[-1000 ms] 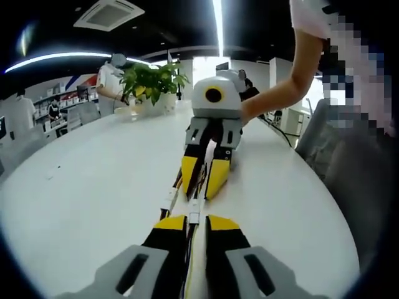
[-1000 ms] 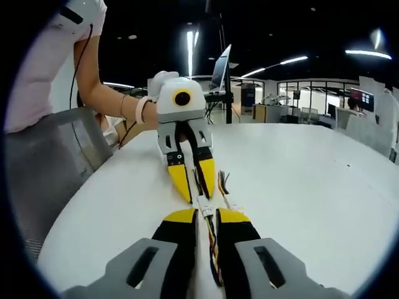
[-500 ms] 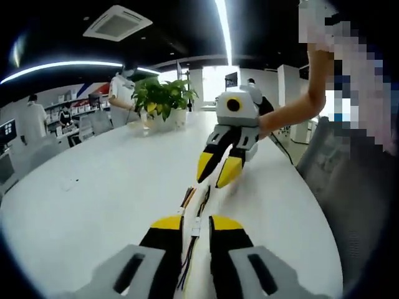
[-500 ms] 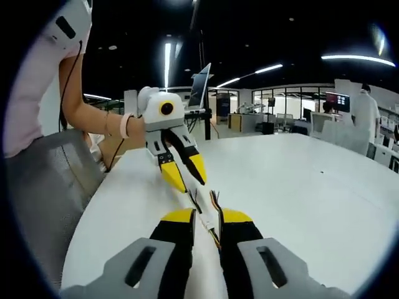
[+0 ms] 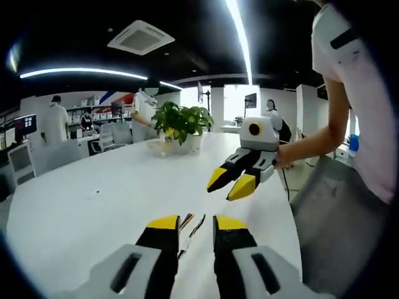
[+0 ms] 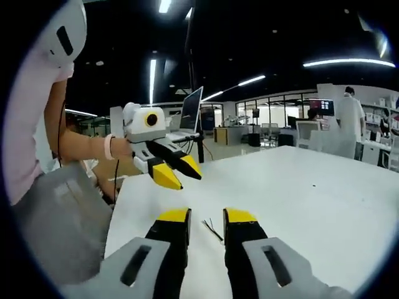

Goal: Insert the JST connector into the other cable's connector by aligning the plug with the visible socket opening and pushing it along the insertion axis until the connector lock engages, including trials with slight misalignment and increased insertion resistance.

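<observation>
The joined cable (image 5: 191,225) lies flat on the white table (image 5: 93,193), a thin bundle of coloured wires just past my left gripper (image 5: 197,225). That gripper is open, with nothing between its yellow-tipped jaws. My right gripper (image 5: 229,184) hovers above the table further off, open and empty. In the right gripper view the wires (image 6: 212,229) show as a short dark bundle on the table beyond my right gripper (image 6: 206,218). My left gripper (image 6: 177,173) hangs in the air at the left, held by a hand, jaws apart. The connector itself is too small to make out.
A potted plant (image 5: 181,121) stands at the far end of the table. A laptop (image 6: 190,112) sits near the table's edge. A grey mesh chair (image 5: 330,218) is beside the table, next to the person. Several people stand in the background.
Both grippers have let go of the cable, opened, and lifted up and apart from each other. The cable stays on the table.
</observation>
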Demonstrator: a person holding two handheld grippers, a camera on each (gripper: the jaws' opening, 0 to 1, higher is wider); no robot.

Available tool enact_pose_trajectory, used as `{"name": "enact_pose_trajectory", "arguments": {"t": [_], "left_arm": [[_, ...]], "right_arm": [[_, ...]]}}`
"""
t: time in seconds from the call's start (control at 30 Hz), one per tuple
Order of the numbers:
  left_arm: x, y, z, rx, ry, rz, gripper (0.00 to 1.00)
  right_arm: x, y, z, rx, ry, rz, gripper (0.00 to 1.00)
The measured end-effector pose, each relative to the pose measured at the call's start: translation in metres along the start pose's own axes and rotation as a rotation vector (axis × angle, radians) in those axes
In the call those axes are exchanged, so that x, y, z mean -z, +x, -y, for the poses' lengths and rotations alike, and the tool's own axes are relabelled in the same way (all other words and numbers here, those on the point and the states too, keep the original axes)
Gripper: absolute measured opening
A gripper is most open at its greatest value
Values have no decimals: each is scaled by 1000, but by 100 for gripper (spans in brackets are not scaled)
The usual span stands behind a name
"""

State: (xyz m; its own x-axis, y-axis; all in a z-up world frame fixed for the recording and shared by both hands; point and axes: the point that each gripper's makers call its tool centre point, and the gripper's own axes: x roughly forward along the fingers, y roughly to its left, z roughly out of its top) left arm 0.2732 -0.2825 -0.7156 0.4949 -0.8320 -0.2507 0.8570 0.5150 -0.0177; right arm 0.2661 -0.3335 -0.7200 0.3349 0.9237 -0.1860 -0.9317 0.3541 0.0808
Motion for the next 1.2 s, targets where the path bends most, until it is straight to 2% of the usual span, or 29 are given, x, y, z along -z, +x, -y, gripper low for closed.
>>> {"name": "enact_pose_trajectory", "arguments": {"t": [0.03,0.13,0.27,0.37,0.53,0.6,0.77,0.8,0.87,1.03,1.13,1.2], "left_arm": [[1,-2,-1,-21,-31,-4,13],[2,-5,2,-37,-35,-6,12],[-8,-13,9,-60,-93,42,12],[-10,-17,10,-84,-118,53,13],[-9,-24,15,-105,-157,49,14],[-12,-28,16,-125,-159,54,13],[-19,-39,15,-186,-181,76,14],[-21,-41,16,-189,-232,97,14],[-21,-46,18,-192,-280,113,14],[-8,-52,26,-218,-260,59,17],[-4,-54,34,-221,-267,50,21],[-1,-54,39,-225,-249,45,25]], "right_arm": [[-4,-1,-2,9,9,5,26],[-16,-3,-7,23,47,46,24],[-23,-9,-16,45,88,52,29],[-29,-13,-22,38,135,83,32],[-32,-21,-26,51,138,77,31],[-34,-25,-26,54,166,92,30],[-34,-36,-27,87,168,76,29],[-34,-38,-28,92,169,75,29],[-32,-42,-29,108,176,68,29],[-21,-52,-34,144,183,33,29],[-4,-59,-35,188,214,-37,29],[3,-63,-34,218,236,-55,30]]}}
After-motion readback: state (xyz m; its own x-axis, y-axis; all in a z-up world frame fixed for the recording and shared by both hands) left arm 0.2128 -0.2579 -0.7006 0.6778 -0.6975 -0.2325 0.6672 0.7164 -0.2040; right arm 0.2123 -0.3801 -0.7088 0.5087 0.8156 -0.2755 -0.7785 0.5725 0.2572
